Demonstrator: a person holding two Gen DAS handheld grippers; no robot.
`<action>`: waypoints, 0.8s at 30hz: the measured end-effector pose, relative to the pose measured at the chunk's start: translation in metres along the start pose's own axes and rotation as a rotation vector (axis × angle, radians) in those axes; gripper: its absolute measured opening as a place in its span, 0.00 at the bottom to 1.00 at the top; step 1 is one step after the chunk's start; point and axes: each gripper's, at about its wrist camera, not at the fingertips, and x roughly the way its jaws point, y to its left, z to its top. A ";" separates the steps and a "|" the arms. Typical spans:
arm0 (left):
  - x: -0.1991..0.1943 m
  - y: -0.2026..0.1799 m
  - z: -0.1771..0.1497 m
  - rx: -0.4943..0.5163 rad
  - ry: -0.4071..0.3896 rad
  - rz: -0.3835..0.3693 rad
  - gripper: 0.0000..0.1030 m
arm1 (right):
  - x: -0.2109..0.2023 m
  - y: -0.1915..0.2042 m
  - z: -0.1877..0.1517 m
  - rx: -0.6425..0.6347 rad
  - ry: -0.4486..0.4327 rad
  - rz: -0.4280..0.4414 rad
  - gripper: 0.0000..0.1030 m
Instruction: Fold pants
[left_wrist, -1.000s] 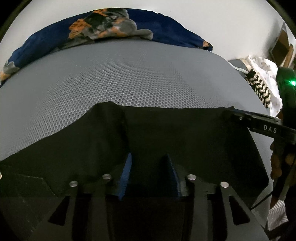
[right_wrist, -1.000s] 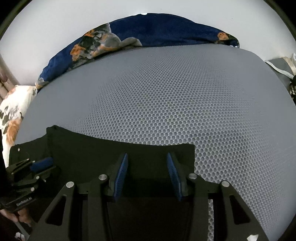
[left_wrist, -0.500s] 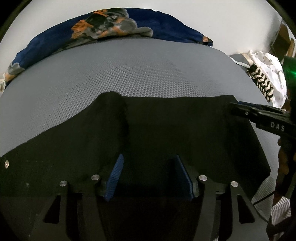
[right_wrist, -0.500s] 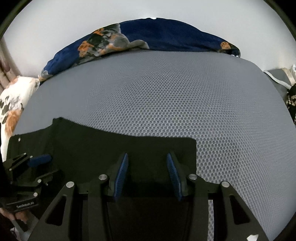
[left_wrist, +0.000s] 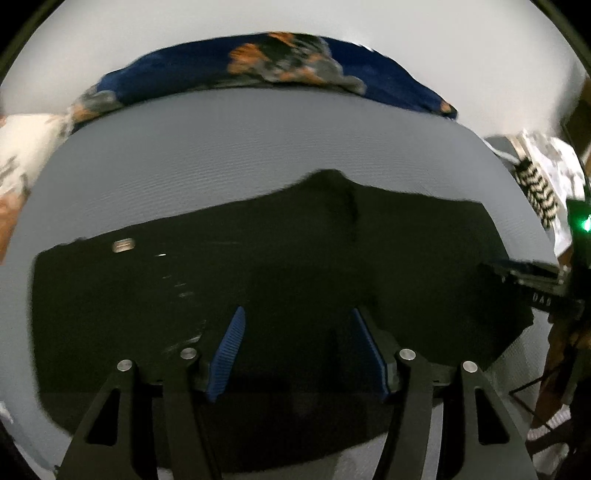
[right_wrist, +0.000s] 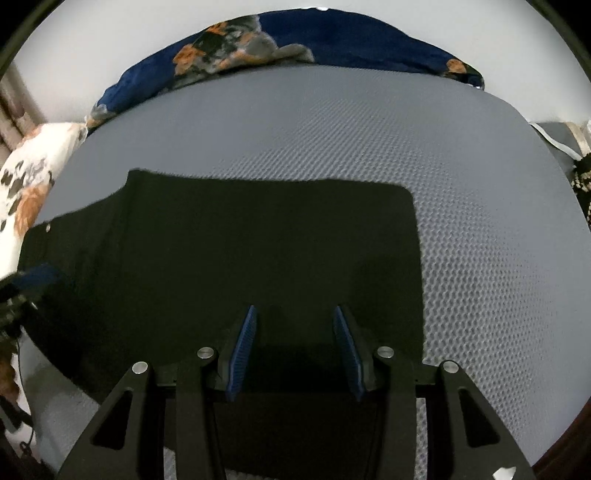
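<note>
The black pants (right_wrist: 236, 258) are laid flat on the gray bed (right_wrist: 369, 147). The left gripper (left_wrist: 299, 347) is held apart above them with nothing gripped. The right gripper (right_wrist: 295, 350) is held partly apart over the cloth too, and nothing is seen squeezed between its pads.

The left gripper (left_wrist: 297, 350) now stands with its jaws wider apart than one second ago, and nothing is pressed between the blue pads (left_wrist: 231, 345). Its view has pulled back from the black pants (left_wrist: 295, 266): more of the garment shows now, with the waist end and its metal button (left_wrist: 125, 245) to the left of the pads. In the right wrist view, the far edge of the pants (right_wrist: 258, 236) lies farther from the right gripper (right_wrist: 295, 354) than before, so a longer dark stretch shows beyond the pads, and the left gripper (right_wrist: 35, 275) has shifted toward the frame's left edge.
</note>
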 end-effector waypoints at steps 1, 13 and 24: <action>-0.009 0.009 -0.002 -0.014 -0.011 0.010 0.59 | 0.000 0.002 -0.001 -0.001 0.005 0.008 0.41; -0.071 0.129 -0.034 -0.251 -0.045 0.099 0.64 | 0.006 0.058 -0.018 -0.070 0.034 0.061 0.44; -0.084 0.197 -0.063 -0.378 -0.034 0.042 0.66 | 0.013 0.098 -0.016 -0.109 0.050 0.117 0.60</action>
